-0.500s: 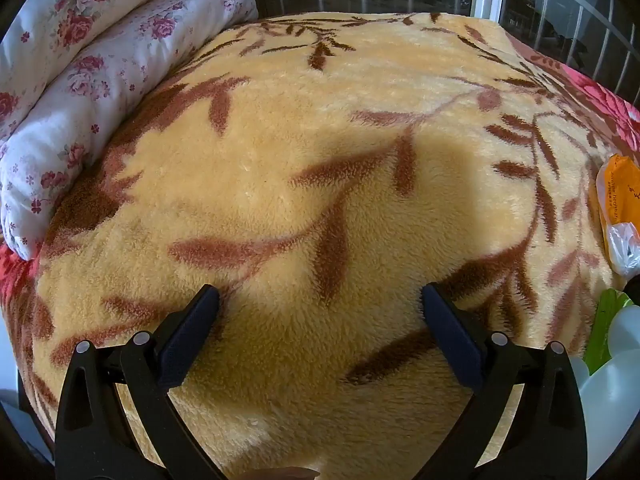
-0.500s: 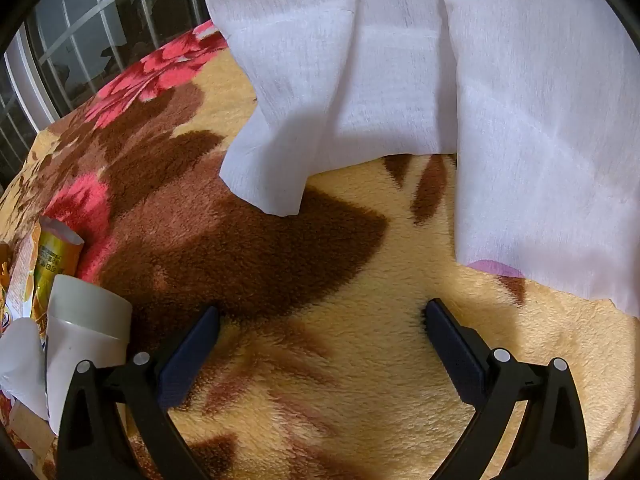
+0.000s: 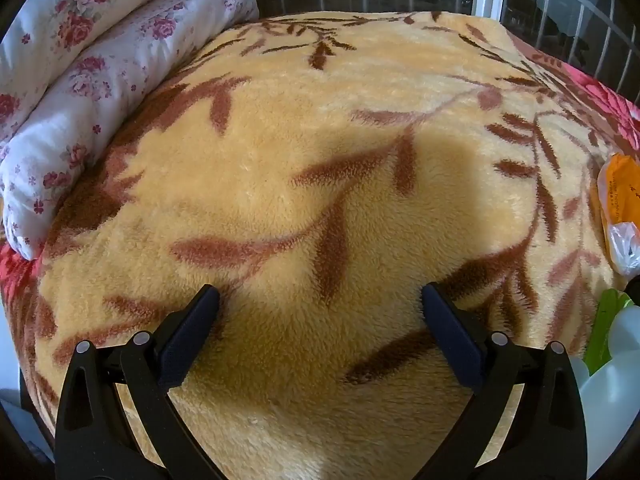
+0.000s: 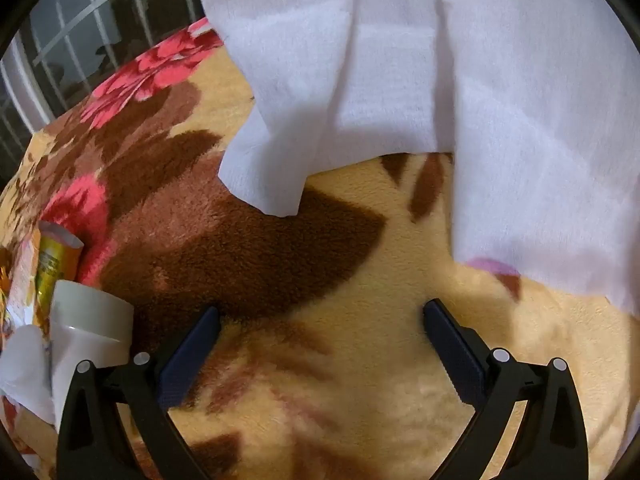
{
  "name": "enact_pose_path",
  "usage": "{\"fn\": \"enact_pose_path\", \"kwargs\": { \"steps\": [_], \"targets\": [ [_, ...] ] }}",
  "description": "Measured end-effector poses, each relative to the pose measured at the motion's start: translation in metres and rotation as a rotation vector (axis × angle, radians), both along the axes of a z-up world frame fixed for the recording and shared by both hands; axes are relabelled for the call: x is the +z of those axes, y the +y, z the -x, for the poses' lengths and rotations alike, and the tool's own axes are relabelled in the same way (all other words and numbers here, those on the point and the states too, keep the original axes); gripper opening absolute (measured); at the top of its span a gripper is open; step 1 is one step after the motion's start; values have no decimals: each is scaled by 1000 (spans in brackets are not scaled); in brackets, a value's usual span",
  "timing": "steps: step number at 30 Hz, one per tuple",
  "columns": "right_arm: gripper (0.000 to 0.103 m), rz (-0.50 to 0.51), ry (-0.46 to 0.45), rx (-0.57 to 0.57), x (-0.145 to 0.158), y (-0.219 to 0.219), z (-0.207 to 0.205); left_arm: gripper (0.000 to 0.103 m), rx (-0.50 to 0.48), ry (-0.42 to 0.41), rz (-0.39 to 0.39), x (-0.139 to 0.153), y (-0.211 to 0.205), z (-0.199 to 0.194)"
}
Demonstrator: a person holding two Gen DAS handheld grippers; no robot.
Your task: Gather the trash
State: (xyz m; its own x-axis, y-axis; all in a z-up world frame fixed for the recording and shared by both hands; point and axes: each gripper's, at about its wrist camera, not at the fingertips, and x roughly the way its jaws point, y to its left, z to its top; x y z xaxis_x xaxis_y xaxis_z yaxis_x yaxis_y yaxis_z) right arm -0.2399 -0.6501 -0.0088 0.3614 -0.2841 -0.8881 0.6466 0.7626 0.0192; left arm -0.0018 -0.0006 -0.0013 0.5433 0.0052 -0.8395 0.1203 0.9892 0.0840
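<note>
My left gripper (image 3: 320,300) hangs open over a yellow fleece blanket (image 3: 320,140) with brown leaves, nothing between its fingers. At that view's right edge lie an orange wrapper (image 3: 616,196), a crumpled clear plastic bag (image 3: 626,246), a green scrap (image 3: 606,320) and a white bottle (image 3: 608,400). My right gripper (image 4: 320,320) is open above the same blanket (image 4: 360,380). To its lower left lie a white cup (image 4: 90,328), a yellow-orange snack packet (image 4: 48,264) and a crumpled white tissue (image 4: 24,364). A big white cloth sheet (image 4: 460,80) covers the upper right.
A rolled floral quilt (image 3: 100,80) runs along the blanket's left side. Windows with white bars (image 3: 560,8) stand behind the bed. A red-flowered part of the blanket (image 4: 140,76) reaches toward the barred window (image 4: 80,32).
The right wrist view has drifted a little, with slight blur; the cup and packet sit marginally lower and further right. The left view is unchanged.
</note>
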Motion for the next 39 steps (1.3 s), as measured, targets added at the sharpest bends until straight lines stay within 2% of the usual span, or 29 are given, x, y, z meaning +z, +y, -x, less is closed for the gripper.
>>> {"fn": "enact_pose_path", "kwargs": {
  "steps": [5, 9, 13, 16, 19, 21, 23, 26, 30, 33, 39],
  "targets": [
    [98, -21, -28, -73, 29, 20, 27, 97, 19, -18, 31, 17, 13, 18],
    [98, 60, -96, -63, 77, 64, 66, 97, 38, -73, 72, 48, 26, 49],
    [98, 131, -191, 1, 126, 134, 103, 97, -12, -120, 113, 81, 27, 106],
    [98, 115, -267, 86, 151, 199, 132, 97, -51, -167, 116, 97, 17, 147],
    [98, 76, -293, 160, 161, 242, 136, 97, -93, -191, 124, 109, 7, 176],
    [98, 48, -300, 222, 167, 275, 132, 97, -126, -205, 139, 117, -2, 192],
    [98, 75, -289, 267, 172, 301, 124, 97, -170, -229, 149, 124, -16, 206],
    [98, 98, -243, 362, 169, 335, 98, 97, -200, -268, 118, 129, -38, 214],
    [98, 76, -196, 405, 154, 344, 58, 97, -237, -275, 89, 126, -62, 206],
    [98, 44, -200, 382, 143, 346, 32, 97, -256, -249, 97, 125, -76, 188],
    [98, 19, -159, 343, 123, 338, -10, 97, -254, -250, 88, 128, -87, 159]
  ]
}}
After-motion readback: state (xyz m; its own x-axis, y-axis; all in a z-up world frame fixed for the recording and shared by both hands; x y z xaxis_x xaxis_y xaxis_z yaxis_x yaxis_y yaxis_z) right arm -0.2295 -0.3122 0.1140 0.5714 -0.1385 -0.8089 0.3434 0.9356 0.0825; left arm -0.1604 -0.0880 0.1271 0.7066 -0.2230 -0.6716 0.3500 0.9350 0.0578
